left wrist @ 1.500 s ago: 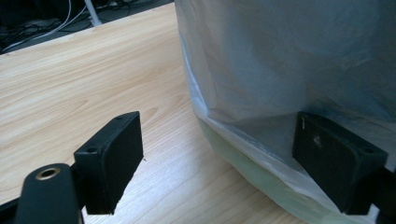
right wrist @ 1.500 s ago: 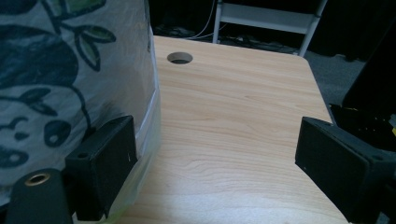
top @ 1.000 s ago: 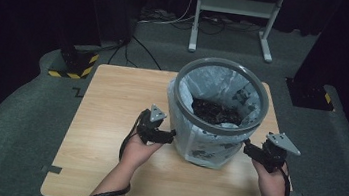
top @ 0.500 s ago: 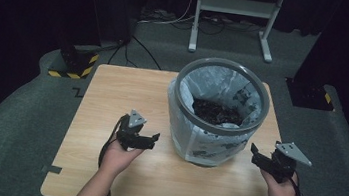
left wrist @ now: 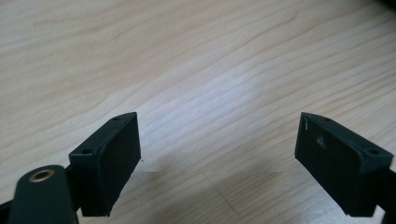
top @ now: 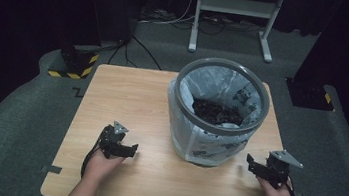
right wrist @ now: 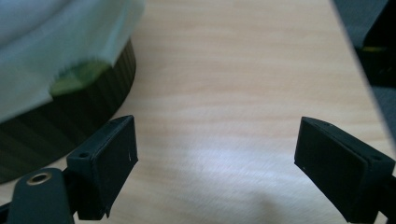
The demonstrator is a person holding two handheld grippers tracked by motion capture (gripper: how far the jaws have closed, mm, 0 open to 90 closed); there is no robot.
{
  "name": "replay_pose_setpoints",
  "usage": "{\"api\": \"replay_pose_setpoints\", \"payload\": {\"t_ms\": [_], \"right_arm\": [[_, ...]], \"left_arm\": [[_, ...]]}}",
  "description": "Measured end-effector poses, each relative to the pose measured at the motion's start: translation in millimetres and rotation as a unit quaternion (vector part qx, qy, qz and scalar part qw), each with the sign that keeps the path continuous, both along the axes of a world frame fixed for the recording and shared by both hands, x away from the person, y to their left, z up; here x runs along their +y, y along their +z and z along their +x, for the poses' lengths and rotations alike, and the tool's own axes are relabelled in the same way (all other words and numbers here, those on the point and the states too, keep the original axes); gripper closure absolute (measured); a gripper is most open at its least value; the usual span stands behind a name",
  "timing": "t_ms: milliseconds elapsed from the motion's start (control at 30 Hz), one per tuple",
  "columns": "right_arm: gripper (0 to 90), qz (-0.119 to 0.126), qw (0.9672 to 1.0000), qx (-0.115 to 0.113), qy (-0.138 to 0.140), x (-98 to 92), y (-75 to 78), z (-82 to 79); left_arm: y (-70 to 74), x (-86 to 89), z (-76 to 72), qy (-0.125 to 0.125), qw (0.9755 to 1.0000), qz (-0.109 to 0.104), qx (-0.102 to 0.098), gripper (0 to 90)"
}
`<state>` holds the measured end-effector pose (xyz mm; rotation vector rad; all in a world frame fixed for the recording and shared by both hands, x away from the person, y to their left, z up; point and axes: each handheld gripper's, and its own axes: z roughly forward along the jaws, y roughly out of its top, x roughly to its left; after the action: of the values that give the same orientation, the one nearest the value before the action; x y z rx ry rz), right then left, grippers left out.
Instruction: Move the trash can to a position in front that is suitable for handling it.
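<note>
Looking down on the bin (top: 181,95), standing upright right of centre on the table (top: 127,97), with a pale liner (top: 197,142) folded out over its grey rim and draped down the wall. Dark scraps (top: 216,112) heaped inside, too small to name.

Over to the left gripper (top: 129,149): low at the near left of the table, well apart from the bin, spread wide with nothing between the black fingers (left wrist: 112,158), just bare wood grain in the left gripper view. Same for the right gripper (top: 251,164): near the bin's right flank but clear of it, gaping wide and empty over the wood (right wrist: 217,154), with the ribbed dark base (right wrist: 70,116) and the liner's hem (right wrist: 60,37) up at the left of the right gripper view.

Reads as hands off, bag apparently dressed over the rim, and parking in progress.

To do it well:
- Bring both grippers down gently and flat on the wood.
- Keep the right one off that loose hem, since a snag there would likely tug the liner off the rim.
- Mind the trailing cables near the table's edge.
- Leave the claws spread.
- Check the liner for an even fold all round before calling it done.
</note>
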<state>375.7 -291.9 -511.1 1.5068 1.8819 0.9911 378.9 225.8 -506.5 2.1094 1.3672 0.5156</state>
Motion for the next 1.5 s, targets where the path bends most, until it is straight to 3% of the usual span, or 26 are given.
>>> {"api": "replay_pose_setpoints", "payload": {"t_ms": [100, 233, 267, 633, 800, 867, 967, 1033, 1233, 1300, 1500], "right_arm": [[13.0, -0.021, 0.9994, 0.023, 0.016, 7.9, -7.7, 1.7], [13.1, -0.043, 0.9977, 0.044, 0.029, 16.6, -12.9, 3.0], [13.1, -0.039, 0.9977, 0.048, 0.03, 18.2, -13.1, 2.4], [11.3, -0.042, 0.9975, 0.052, 0.026, 20.1, -13.6, 3.0], [11.1, -0.043, 0.9975, 0.052, 0.023, 20.3, -13.7, 2.8], [11.0, -0.043, 0.9975, 0.051, 0.021, 20.4, -13.7, 2.6], [10.5, -0.04, 0.9975, 0.053, 0.026, 19.9, -13.6, 3.2], [10.3, -0.042, 0.9973, 0.054, 0.026, 20.2, -13.6, 3.9], [10.3, -0.045, 0.9973, 0.051, 0.029, 20.7, -13.7, 4.8], [10.3, -0.044, 0.9973, 0.052, 0.028, 21.2, -13.7, 4.9], [10.7, -0.045, 0.9969, 0.051, 0.039, 21.6, -13.7, 6.2]], "left_arm": [[-1.8, 4.3, 0.4, 0.017, 0.9997, -0.016, 0.002, 14.2], [-3.8, 7.3, 0.0, 0.026, 0.9995, -0.016, 0.008, 14.2], [-4.3, 7.6, -0.1, 0.028, 0.9995, -0.014, 0.008, 14.1], [-8.4, 6.8, 0.2, 0.035, 0.9992, 0.001, 0.019, 12.4], [-4.0, 5.3, -0.4, 0.041, 0.9985, 0.007, 0.037, 11.9], [-1.3, 4.4, 0.7, 0.047, 0.9974, -0.001, 0.055, 12.0], [-1.2, 3.2, 2.7, 0.058, 0.9951, 0.018, 0.079, 11.6], [-0.8, 2.0, 3.2, 0.062, 0.994, 0.018, 0.089, 9.1], [2.9, -2.4, 9.9, 0.068, 0.9873, 0.038, 0.138, 4.9], [3.0, -2.2, 14.4, 0.078, 0.9821, 0.044, 0.166, 1.0], [6.0, -1.0, 22.1, 0.082, 0.9719, 0.062, 0.212, 0.0]]}}
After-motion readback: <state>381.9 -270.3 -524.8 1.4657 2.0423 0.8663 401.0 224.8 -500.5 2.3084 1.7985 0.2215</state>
